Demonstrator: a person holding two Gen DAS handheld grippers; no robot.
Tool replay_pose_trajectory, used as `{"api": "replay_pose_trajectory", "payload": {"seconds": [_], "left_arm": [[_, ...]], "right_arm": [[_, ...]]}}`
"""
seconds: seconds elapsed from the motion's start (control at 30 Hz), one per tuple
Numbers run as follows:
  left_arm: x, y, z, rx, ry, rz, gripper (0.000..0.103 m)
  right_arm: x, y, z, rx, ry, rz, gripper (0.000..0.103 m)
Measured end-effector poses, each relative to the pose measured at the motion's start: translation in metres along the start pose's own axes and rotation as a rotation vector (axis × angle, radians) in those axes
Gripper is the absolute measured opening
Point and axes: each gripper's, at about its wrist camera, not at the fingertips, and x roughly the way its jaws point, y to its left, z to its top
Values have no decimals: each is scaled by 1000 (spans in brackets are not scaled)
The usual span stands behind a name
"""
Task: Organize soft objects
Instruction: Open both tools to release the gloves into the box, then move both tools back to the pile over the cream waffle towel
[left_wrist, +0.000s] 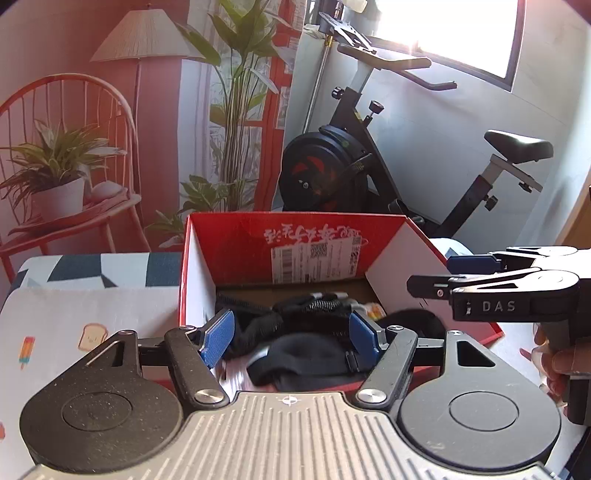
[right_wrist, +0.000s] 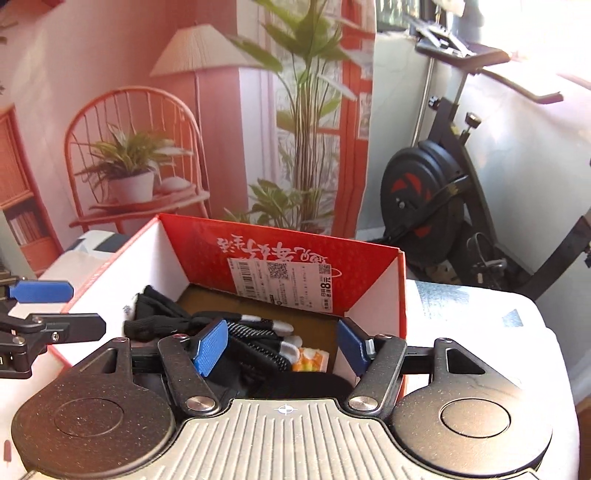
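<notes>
Blue pads first: we hold the left gripper with its jaws spread wide, nothing pinched, low over the near edge of the red cardboard box. Between its fingers we see a black fabric piece lying in the box, under the pads but not clamped. Our right gripper is also wide open and empty, poised over the near rim of the same box. From the left wrist view the right gripper comes in side-on at the right, above the box's right wall, held by a hand at the frame edge. From the right wrist view the left gripper pokes in from the left, beside the box's left wall.

Inside the box, soft items are piled at the near half: black knit gloves against the left wall, black mesh gloves with white fingertips in the middle, a small orange-and-white packet just right of them. Bare brown floor shows at the far half. A white shipping label sticks on the far inner wall under upside-down white lettering.

The box sits on a white cloth with toast and popsicle prints; a blue-and-white geometric cloth lies behind to the left.

Beyond: a printed backdrop showing an orange chair with a potted plant, a lamp and tall foliage. An exercise bike stands far right by a bright window.
</notes>
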Motion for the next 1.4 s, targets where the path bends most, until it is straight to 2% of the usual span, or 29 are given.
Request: {"api": "replay_pose_trajectory", "payload": {"seconds": [0.17,0.3,0.57,0.67,0.77,0.9,0.97,1.13,1.2,1.33,1.4], "left_arm": [[-33,0,-26,-23,-4,-7,71],[-55,1,-55,-51,8,-20,71],[-77,-4,-118,-87,63,-41,71],[-75,-4,-138,-101,96,-39,70],[-73,-6,-156,-109,120,-59,70],[-68,-5,-174,-149,148,-73,68],[-65,-4,-181,-162,168,-78,65],[-50,2,-194,-182,246,-32,65],[-46,7,-198,-204,261,-39,66],[-47,8,-201,-182,244,-31,70],[-46,6,-201,-164,239,-14,78]], "right_arm": [[-45,5,-31,12,-72,24,62],[-75,8,-63,21,-78,32,62],[-111,11,-141,124,-22,67,62],[-118,12,-173,142,23,56,62],[-127,16,-200,123,56,0,61],[-129,21,-233,171,105,3,62],[-125,21,-242,176,141,0,62],[-117,22,-245,167,183,-20,65],[-116,23,-246,159,182,-25,71],[-113,13,-247,212,187,-24,81],[-111,8,-248,235,187,-29,85]]}}
